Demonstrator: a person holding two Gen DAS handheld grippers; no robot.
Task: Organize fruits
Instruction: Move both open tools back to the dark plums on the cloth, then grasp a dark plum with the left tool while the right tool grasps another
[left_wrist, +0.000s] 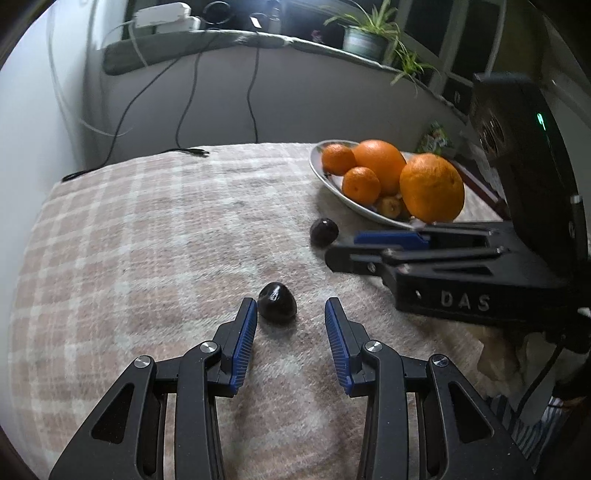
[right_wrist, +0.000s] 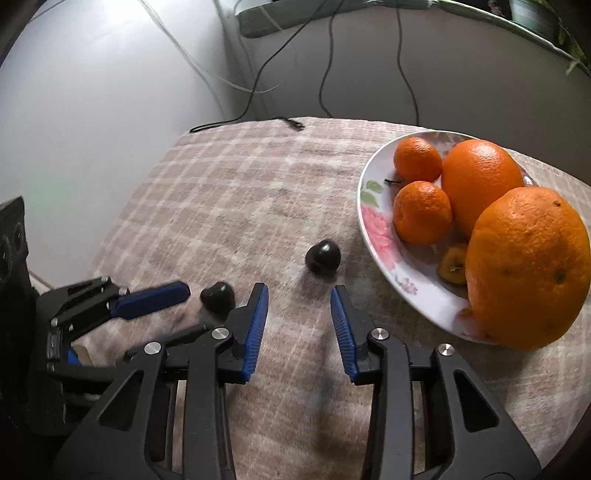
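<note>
Two dark plums lie on the checked cloth. The near plum (left_wrist: 277, 302) sits just ahead of my open left gripper (left_wrist: 291, 308), close to its left fingertip; it also shows in the right wrist view (right_wrist: 218, 296). The far plum (left_wrist: 324, 231) (right_wrist: 323, 256) lies beside the plate, just ahead of my open right gripper (right_wrist: 299, 297). The right gripper shows from the side in the left wrist view (left_wrist: 373, 245). The flowered plate (right_wrist: 373, 221) (left_wrist: 332, 184) holds two large oranges (right_wrist: 528, 267), two mandarins (right_wrist: 423, 212) and a small yellow-brown fruit (right_wrist: 453, 267).
The checked cloth (left_wrist: 166, 240) covers the table up to a wall. Black cables (left_wrist: 184, 151) hang down the wall and rest on the table's far edge. A sill above carries a potted plant (left_wrist: 365, 37) and boxes.
</note>
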